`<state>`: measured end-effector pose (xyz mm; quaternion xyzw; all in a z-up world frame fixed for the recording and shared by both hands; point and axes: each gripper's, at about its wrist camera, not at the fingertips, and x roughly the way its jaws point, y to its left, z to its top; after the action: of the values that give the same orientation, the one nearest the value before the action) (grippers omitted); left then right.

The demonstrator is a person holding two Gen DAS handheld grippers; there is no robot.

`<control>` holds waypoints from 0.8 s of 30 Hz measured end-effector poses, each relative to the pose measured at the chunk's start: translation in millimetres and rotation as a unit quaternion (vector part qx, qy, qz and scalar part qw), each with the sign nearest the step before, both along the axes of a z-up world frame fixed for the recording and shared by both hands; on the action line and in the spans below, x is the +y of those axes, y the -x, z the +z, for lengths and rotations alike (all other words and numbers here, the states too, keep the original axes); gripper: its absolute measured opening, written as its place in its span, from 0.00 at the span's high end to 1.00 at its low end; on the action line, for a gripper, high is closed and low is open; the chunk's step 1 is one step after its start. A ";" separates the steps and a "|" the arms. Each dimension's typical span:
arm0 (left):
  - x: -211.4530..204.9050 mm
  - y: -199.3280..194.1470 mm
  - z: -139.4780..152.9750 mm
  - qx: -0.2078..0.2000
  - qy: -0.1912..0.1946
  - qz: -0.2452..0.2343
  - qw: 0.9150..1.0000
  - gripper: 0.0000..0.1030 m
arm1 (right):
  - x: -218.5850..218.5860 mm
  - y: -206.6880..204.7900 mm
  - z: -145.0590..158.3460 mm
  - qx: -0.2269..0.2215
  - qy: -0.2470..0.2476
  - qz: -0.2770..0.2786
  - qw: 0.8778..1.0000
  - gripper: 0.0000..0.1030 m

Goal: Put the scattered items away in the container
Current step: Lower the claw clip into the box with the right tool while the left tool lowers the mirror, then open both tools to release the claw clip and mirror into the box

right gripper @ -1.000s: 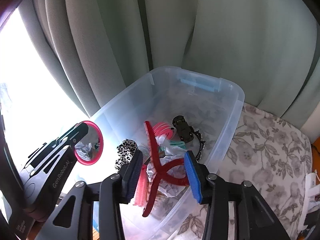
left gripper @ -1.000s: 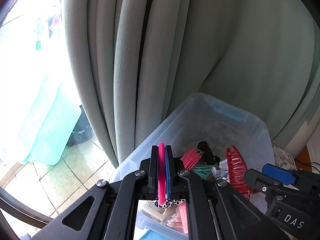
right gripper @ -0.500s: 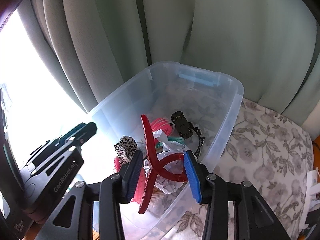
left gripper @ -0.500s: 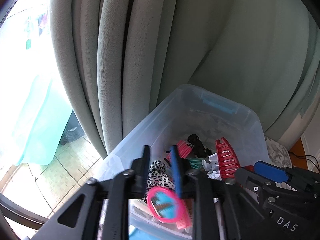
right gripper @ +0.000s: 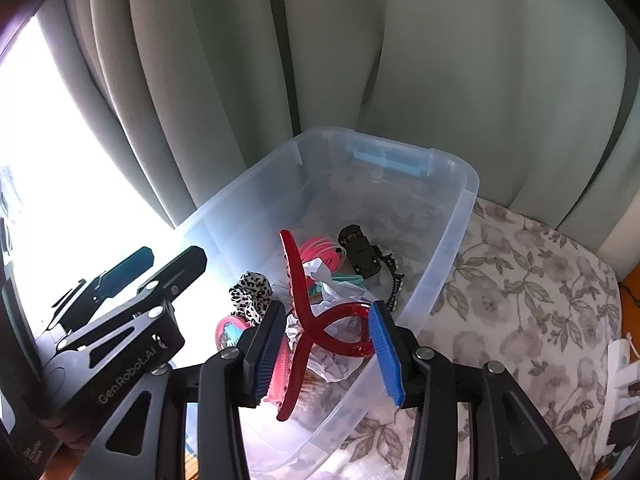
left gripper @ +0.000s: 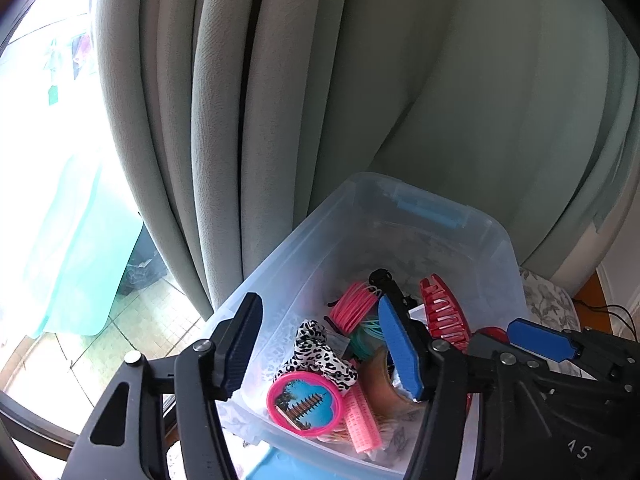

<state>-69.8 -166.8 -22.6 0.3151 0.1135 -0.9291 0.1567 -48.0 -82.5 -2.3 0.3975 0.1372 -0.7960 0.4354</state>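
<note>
A clear plastic container (right gripper: 452,216) with rounded corners and a blue latch at its far end is seen standing on a quilted floral cover (right gripper: 520,280), its far rim close to the pale green pleated curtain (left gripper: 280,100). Inside, near the near left corner, a round pink-framed pocket mirror (left gripper: 305,403) with a blue pagoda picture is seen lying flat, touching a ribbed pink hair roller (left gripper: 362,420) and a soft black-and-white leopard-print scrunchie (left gripper: 320,354). Farther in lie a coil of pink cord (left gripper: 354,306), a teal coil partly hidden, crumpled white paper (right gripper: 332,292) and a small black toy car (right gripper: 360,254) with a beaded black band beside it.

The left gripper (left gripper: 320,356) is held above the near left corner of the container, angled downward; its ridged dark and blue pads are spreading apart and nothing is pressed between them, the mirror lying free below.

The right gripper (right gripper: 328,344) is held over the near right rim, also tilted down. A glossy, translucent red claw hair clip (right gripper: 316,320) is gripped between its ribbed blue pads, the curved handles being squeezed so that the toothed halves stand splayed, one arm pointing up toward the container's middle.
</note>
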 end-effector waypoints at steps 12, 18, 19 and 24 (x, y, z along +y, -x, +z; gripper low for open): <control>-11.8 -11.0 12.1 0.005 -0.010 0.003 1.000 0.29 | 13.9 -6.9 8.6 0.004 0.011 -0.015 1.000 0.27; -8.2 -16.6 16.9 0.003 -0.021 -0.013 1.000 0.26 | 23.3 -9.3 14.4 0.002 0.018 -0.024 1.000 0.24; -9.0 -17.4 17.0 0.003 -0.026 -0.013 1.000 0.26 | 23.4 -11.9 15.0 0.004 0.018 -0.026 0.999 0.21; -14.5 -24.9 21.3 0.007 -0.046 -0.017 0.999 0.10 | 30.8 -13.1 18.9 0.006 0.025 -0.037 0.999 0.06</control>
<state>-44.9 -181.3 -1.4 0.3170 0.1518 -0.9277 0.1257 -34.9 -51.8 16.6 0.3866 0.1053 -0.8171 0.4146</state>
